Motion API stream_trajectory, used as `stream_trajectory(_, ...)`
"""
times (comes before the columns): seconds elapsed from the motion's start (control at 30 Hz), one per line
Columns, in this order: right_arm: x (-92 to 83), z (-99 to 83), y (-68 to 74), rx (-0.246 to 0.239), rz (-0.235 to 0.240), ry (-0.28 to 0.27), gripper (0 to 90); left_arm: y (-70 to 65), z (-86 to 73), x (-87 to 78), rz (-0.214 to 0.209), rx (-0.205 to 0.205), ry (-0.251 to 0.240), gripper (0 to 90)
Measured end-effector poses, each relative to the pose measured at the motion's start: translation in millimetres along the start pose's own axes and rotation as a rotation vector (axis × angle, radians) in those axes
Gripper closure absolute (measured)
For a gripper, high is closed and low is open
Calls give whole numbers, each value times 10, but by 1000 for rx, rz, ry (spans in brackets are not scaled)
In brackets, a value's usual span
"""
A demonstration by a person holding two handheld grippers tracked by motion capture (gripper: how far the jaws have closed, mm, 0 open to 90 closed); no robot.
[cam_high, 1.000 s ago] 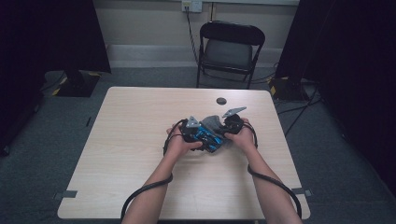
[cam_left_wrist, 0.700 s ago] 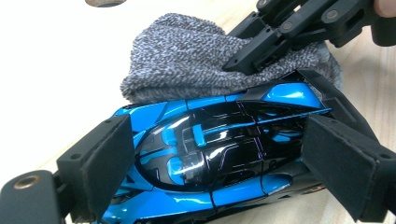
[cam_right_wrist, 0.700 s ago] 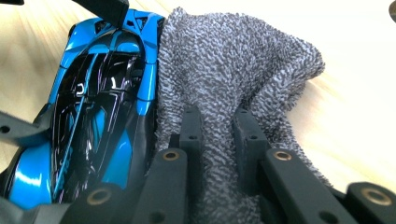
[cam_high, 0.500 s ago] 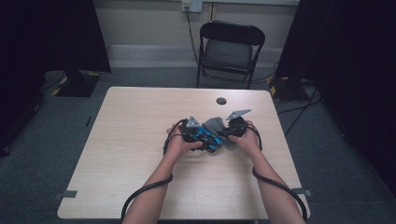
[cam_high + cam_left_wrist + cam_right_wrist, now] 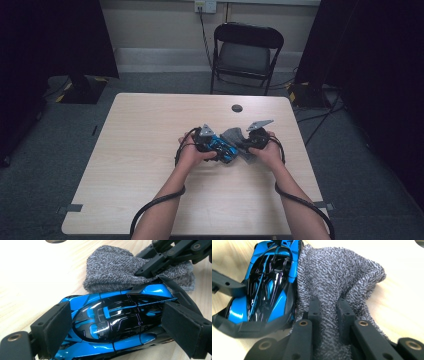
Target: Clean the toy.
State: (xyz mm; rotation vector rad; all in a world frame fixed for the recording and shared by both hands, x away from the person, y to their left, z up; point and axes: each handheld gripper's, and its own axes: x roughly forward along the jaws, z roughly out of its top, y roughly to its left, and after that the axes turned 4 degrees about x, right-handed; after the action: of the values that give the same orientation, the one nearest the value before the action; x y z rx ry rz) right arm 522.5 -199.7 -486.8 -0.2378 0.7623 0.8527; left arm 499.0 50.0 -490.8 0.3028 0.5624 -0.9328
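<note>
We look down on a pale wood-grain rectangular desk (image 5: 150,150) in a dim room. A person's two bare forearms reach in from the bottom edge, and each hand holds a black two-jaw tool with a cable trailing back off the desk edge.

The left tool (image 5: 120,327) grasps a glossy blue and black toy race car (image 5: 117,322). Its two black padded jaws press against opposite sides of the car's body, one at the lower left and one at the right of the left gripper view. The car sits low on the desk near its middle, and in the high view we see it (image 5: 222,146) as a small blue patch just right of the left hand (image 5: 192,152).

The right tool (image 5: 329,315) is clenched on a grey looped terry cloth (image 5: 342,282). Its jaws stand close together, with a fold of the fabric pinched between them. The cloth lies bunched on the desk, and its left edge touches the side of the toy car (image 5: 269,287) along most of the car's length. In the high view the cloth (image 5: 234,136) lies between the two hands, just beyond the car, with the right hand (image 5: 267,152) gripping its tool (image 5: 246,146) beside it.

A small dark round disc (image 5: 236,108) sits in the desk surface near the far edge. Beyond the desk, a black folding chair (image 5: 245,55) stands on grey carpet against a pale wall.
</note>
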Motion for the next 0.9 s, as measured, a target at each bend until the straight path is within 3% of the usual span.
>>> stream_trajectory(0.9,-227,-230,38,6,0,-11,766,2,10,-2,1,6,10,97)
